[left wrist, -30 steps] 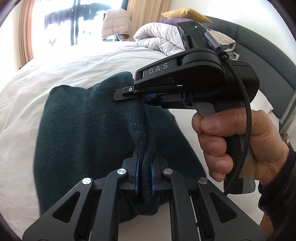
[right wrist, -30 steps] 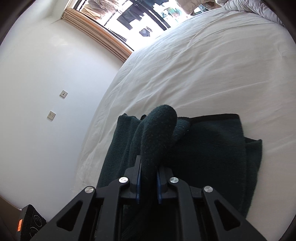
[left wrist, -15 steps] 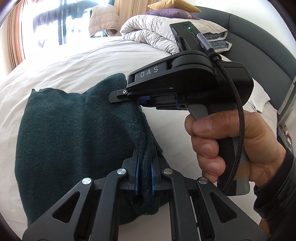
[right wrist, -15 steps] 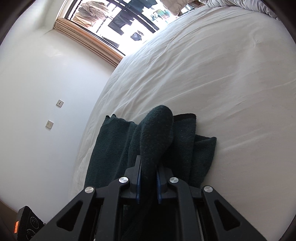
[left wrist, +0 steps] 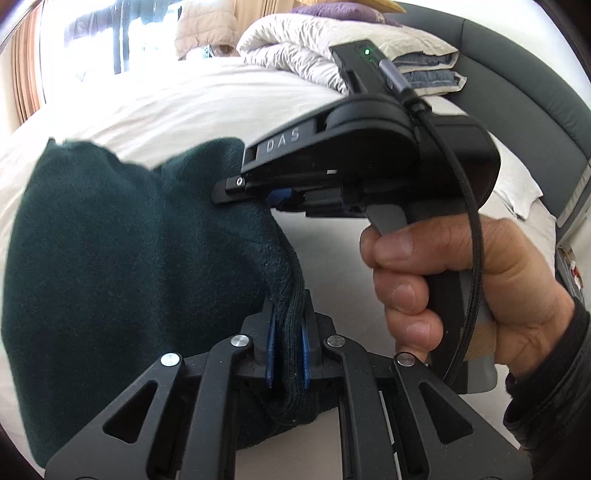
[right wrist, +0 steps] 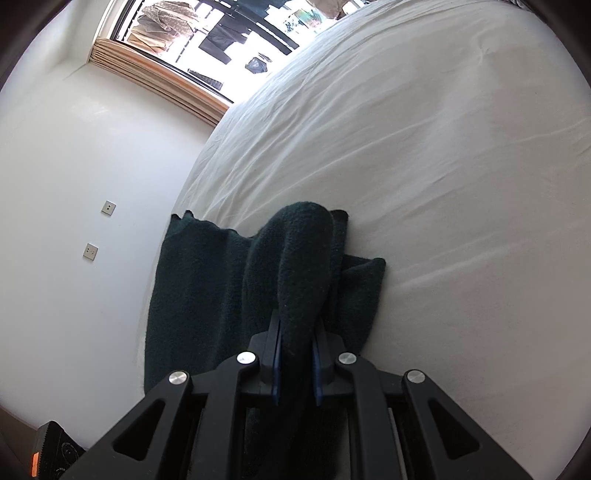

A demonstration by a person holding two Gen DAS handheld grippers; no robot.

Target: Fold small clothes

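Note:
A dark green fleece cloth lies on the white bed sheet. My left gripper is shut on a bunched edge of it. My right gripper shows in the left wrist view, held in a hand, shut on the far edge of the same cloth. In the right wrist view my right gripper pinches a raised fold of the cloth, whose far part is doubled over on the sheet.
A rumpled duvet and pillows lie at the head of the bed by a grey headboard. A white wall with sockets stands beside the bed. A window is beyond.
Both grippers have carried the held edge across the cloth, so the spread part looks narrower and more doubled over. Both stay shut on it.

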